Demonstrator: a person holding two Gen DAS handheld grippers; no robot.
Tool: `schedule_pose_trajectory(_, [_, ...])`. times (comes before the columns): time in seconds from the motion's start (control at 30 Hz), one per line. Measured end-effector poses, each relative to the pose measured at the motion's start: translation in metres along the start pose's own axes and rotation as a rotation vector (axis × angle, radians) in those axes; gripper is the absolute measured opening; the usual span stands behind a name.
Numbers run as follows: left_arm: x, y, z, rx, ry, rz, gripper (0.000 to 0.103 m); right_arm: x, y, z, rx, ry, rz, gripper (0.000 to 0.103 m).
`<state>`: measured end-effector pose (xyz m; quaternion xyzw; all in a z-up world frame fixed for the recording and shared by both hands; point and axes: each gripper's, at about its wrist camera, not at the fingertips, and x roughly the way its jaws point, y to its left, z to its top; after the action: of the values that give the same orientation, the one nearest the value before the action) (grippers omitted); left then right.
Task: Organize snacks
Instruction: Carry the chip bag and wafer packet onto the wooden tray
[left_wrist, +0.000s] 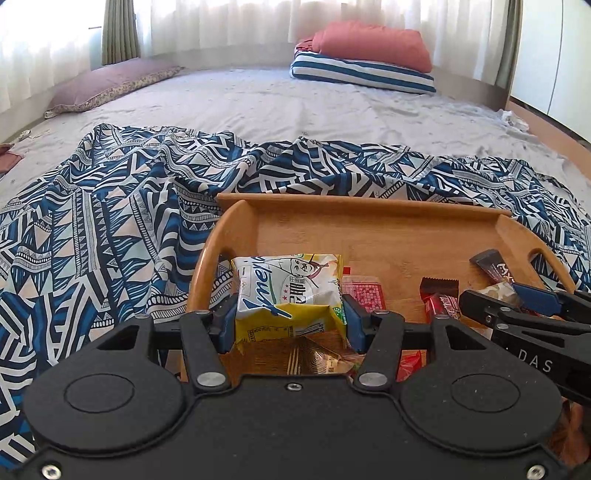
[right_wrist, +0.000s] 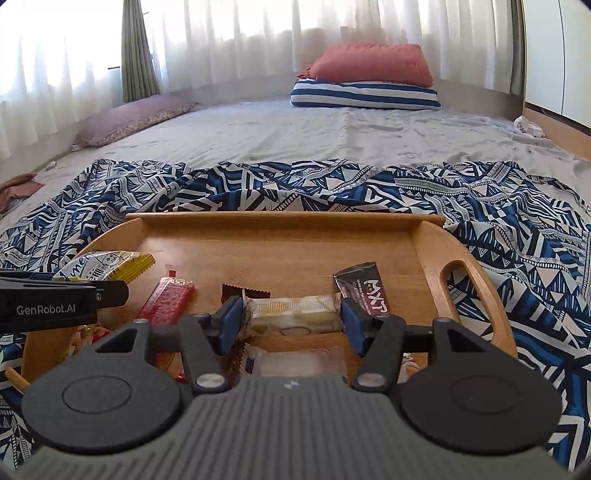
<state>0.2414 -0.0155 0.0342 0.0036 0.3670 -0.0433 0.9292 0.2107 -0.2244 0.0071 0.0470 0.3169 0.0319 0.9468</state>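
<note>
One wooden tray (right_wrist: 476, 295) sits on one patterned blanket (left_wrist: 110, 221). The left gripper (left_wrist: 290, 317) clamps one yellow-and-white snack bag (left_wrist: 291, 288) over the tray's left end. The right gripper (right_wrist: 291, 319) clamps one pale wafer pack (right_wrist: 295, 312) mid-tray, beside one dark bar (right_wrist: 364, 291) and one red packet (right_wrist: 168, 299).

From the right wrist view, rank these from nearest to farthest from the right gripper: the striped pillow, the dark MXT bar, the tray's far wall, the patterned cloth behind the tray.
1. Dark MXT bar, just right of the right gripper, on the tray.
2. Tray's far wall, straight ahead.
3. Patterned cloth, beyond that wall.
4. Striped pillow, at the bed's far end.
</note>
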Motion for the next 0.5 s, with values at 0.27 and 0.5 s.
schedule_pose_trajectory(0.27, [0.0038,-0.0013,-0.0043,0.004,0.008,-0.004,0.053,0.0071,-0.0064,-0.0062,0.027,0.02,-0.032,0.062])
schedule_pose_trajectory(0.5, [0.0059,-0.0044,-0.0067,0.019,0.01,0.003,0.054,0.0081,-0.0055,-0.0082,0.022,0.021,-0.045,0.064])
